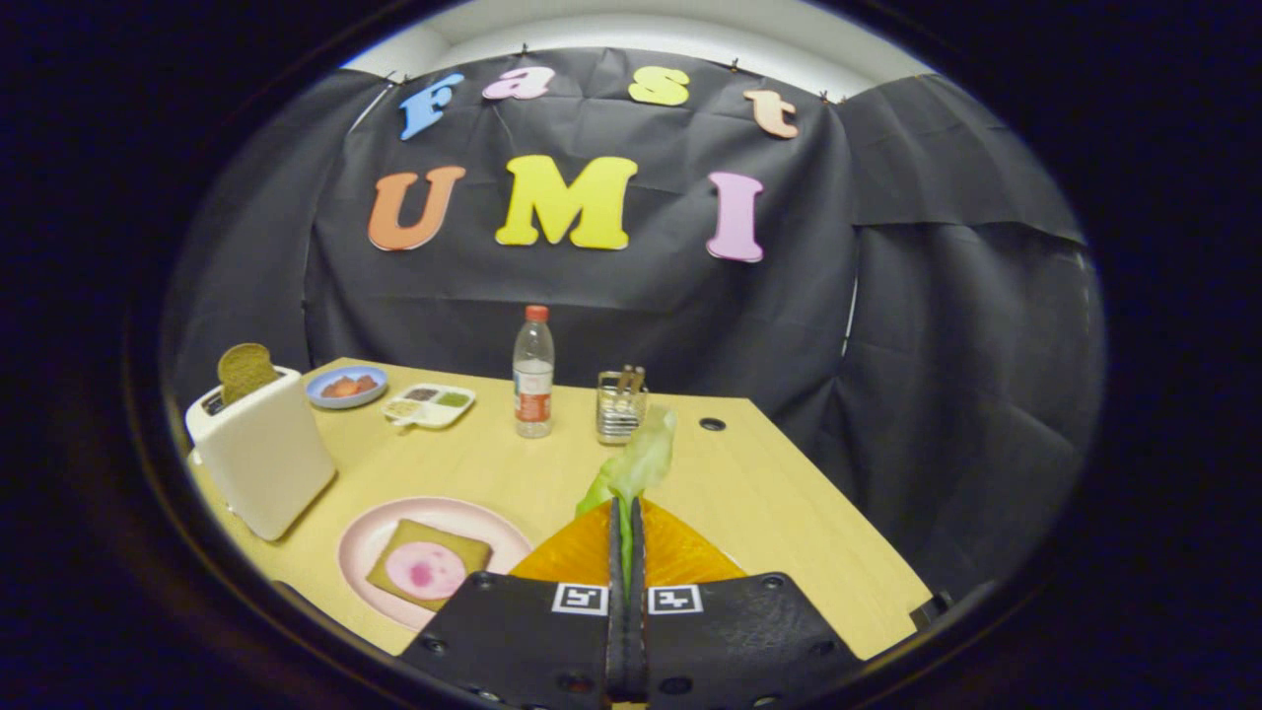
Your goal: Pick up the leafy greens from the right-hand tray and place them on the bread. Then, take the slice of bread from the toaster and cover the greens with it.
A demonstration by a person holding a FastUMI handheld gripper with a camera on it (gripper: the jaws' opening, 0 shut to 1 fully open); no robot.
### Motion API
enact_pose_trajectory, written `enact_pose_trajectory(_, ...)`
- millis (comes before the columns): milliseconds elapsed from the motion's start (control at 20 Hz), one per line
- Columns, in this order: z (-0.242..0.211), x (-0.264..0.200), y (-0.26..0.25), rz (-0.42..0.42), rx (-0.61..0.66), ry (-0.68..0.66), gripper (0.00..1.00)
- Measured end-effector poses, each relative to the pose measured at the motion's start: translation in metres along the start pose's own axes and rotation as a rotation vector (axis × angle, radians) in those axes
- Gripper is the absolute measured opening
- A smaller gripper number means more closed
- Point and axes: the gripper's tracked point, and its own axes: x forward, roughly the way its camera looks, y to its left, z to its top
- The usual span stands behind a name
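Both fingers of the hand-held gripper (625,508) pinch the lettuce leaf (636,463), lifted above the orange tray (680,552). Left of that tray, bread with ham (428,565) lies on a pink plate (365,537); farther left, the toaster (261,449) holds a slice (245,371).

- No readable text on the clear plastic bottle (532,373) with a red cap: its red-and-white label is too small.
- The square black-and-white markers (579,598) carry patterns, not words.

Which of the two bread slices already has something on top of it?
The flat slice on the pink plate, bread topped with a pink round. The toaster slice stands bare in its slot. The tool is shut on the leafy greens.
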Motion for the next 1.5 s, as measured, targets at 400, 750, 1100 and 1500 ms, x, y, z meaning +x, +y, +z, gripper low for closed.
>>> enact_pose_trajectory(400,-0.001,-0.005,0.131,0.207,0.008,0.02,0.0)
enact_pose_trajectory(750,-0.058,0.034,0.184,0.237,-0.026,0.146,0.0)
enact_pose_trajectory(1100,-0.083,0.048,0.155,0.142,-0.129,0.178,0.0)
enact_pose_trajectory(1500,-0.107,0.047,0.145,0.122,-0.151,0.229,0.16)
